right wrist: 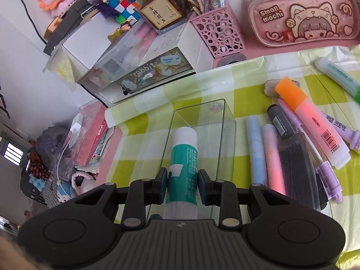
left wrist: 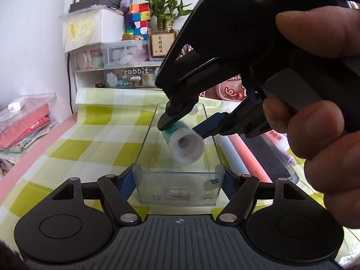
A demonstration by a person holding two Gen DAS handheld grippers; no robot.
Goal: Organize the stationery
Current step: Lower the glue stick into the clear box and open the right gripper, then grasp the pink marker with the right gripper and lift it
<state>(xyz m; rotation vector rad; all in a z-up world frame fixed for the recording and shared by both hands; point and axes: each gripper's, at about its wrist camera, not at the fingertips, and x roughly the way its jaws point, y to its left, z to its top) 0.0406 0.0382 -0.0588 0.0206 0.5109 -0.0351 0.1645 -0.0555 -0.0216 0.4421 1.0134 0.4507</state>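
Your left gripper (left wrist: 177, 180) clamps the near end of the clear tray (left wrist: 144, 148), one finger against each long outer wall. The tray stands on the checked cloth (left wrist: 90, 135), long axis pointing away from you.

Your right gripper (right wrist: 182, 181) holds the glue stick (right wrist: 183, 157) at its green band, jaws narrow and pads pressed on both sides. In the left view the stick hangs tilted above the tray's open top, white end toward the camera, inside the line of the two long rims.

Left of the tray the cloth lies bare out to its edge. Right of the tray, markers (right wrist: 272, 157) and an orange highlighter (right wrist: 312, 123) lie close beside the wall, so room there is tight. Beyond the far rim the cloth runs clear to the drawer unit (right wrist: 157, 67).
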